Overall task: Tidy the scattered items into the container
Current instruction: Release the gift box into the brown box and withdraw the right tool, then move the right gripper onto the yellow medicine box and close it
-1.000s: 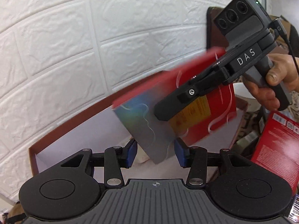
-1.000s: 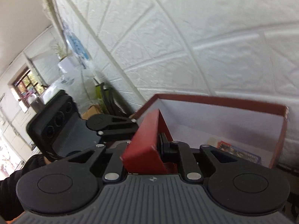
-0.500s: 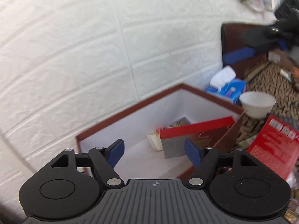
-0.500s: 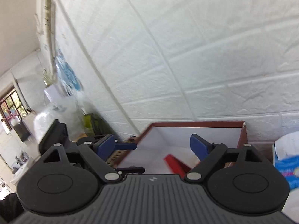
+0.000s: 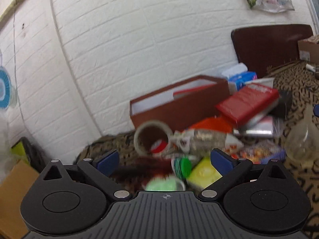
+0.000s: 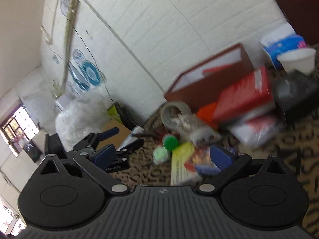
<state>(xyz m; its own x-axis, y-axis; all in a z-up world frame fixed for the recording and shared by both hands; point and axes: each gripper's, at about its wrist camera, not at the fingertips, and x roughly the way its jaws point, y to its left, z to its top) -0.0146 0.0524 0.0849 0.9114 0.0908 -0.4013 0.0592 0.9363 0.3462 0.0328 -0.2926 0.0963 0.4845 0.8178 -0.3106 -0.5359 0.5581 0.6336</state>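
The brown cardboard box (image 5: 179,107) stands open against the white wall, and the edge of a red packet (image 5: 191,91) shows inside it. In front of it lies a heap: a tape roll (image 5: 151,139), a green-capped tub (image 5: 183,166), a yellow box (image 5: 203,174) and a big red box (image 5: 247,103). My left gripper (image 5: 164,161) hangs back from the heap, its jaws opening with nothing between them. My right gripper (image 6: 162,156) is opening too, and its jaws hold nothing. The right wrist view shows the brown box (image 6: 207,87), the tape roll (image 6: 175,111) and the left gripper (image 6: 123,137) at the left.
A blue tissue pack (image 5: 241,77) and a white bowl (image 6: 297,59) sit right of the box. A clear glass jar (image 5: 303,139) stands at the right on the leopard-print cloth (image 5: 295,79). A dark chair back (image 5: 271,45) is behind. Cardboard (image 5: 14,181) lies at the lower left.
Both grippers let go of the red packet, which now lies in the box. Both have pulled well back from the box and opened wide, bringing the heap into view.
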